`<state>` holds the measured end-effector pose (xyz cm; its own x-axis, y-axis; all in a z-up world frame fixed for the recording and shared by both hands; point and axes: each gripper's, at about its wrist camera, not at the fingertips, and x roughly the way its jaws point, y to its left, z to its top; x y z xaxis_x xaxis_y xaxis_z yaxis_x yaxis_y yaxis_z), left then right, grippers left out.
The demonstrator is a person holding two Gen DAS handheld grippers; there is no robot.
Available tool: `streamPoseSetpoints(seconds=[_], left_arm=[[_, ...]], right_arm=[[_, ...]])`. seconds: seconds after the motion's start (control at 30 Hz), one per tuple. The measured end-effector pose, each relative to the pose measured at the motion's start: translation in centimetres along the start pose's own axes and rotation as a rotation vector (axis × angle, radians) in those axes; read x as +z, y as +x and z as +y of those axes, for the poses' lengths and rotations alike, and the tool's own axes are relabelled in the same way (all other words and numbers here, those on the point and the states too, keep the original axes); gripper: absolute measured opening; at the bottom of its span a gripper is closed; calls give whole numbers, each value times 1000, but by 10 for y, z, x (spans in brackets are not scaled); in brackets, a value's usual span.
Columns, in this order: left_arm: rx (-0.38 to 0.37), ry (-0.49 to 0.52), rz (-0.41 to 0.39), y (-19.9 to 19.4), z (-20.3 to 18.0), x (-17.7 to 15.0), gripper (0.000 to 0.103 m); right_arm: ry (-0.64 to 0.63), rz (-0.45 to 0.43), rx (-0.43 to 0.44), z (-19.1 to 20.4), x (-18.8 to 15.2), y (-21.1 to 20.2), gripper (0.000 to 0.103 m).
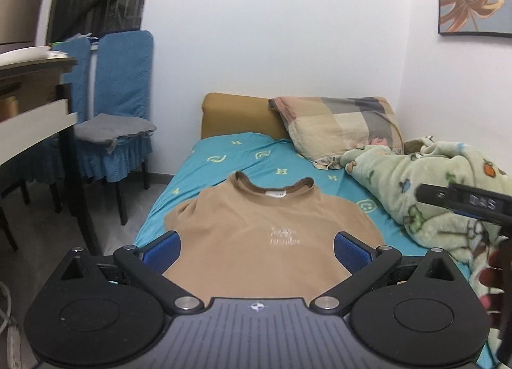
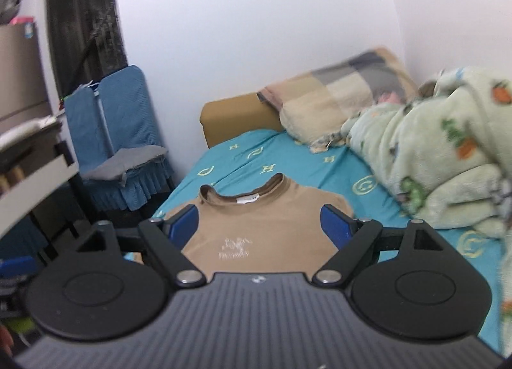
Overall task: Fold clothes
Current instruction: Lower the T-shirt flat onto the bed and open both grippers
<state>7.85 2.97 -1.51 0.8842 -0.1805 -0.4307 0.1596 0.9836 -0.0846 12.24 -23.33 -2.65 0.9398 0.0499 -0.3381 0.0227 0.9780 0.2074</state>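
Note:
A tan T-shirt (image 1: 259, 228) with white chest lettering lies flat on the turquoise bed sheet (image 1: 204, 174), collar toward the headboard. In the right wrist view the same T-shirt (image 2: 265, 228) spreads out below me. My left gripper (image 1: 257, 249) hangs above the shirt's lower part, blue pads wide apart with nothing between them. My right gripper (image 2: 260, 223) also stands open and empty over the shirt. Part of the right gripper's black body (image 1: 464, 201) shows at the right edge of the left wrist view. The shirt's hem is hidden behind the gripper bodies.
A checked pillow (image 1: 339, 127) and a mustard headboard cushion (image 1: 240, 114) lie at the bed's head. A rumpled green printed blanket (image 1: 441, 196) fills the bed's right side. Left of the bed stand a blue-covered chair (image 1: 118, 119) and a table (image 1: 35, 106).

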Motion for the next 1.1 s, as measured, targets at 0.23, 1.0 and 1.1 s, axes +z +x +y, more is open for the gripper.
streamPoseSetpoints(seconds=[0.23,1.0,1.1], left_arm=[[24,-4,21,-15,11,-32,103],[106,-195,117,63,58,-39,103],[111,-173,128,73,56,-36,103]], right_arm=[[35,1,69,8,-29,-52,85],[48,-63,72,-2,-46,-30,43],[45,-78,23,-4,-48,-29,43]])
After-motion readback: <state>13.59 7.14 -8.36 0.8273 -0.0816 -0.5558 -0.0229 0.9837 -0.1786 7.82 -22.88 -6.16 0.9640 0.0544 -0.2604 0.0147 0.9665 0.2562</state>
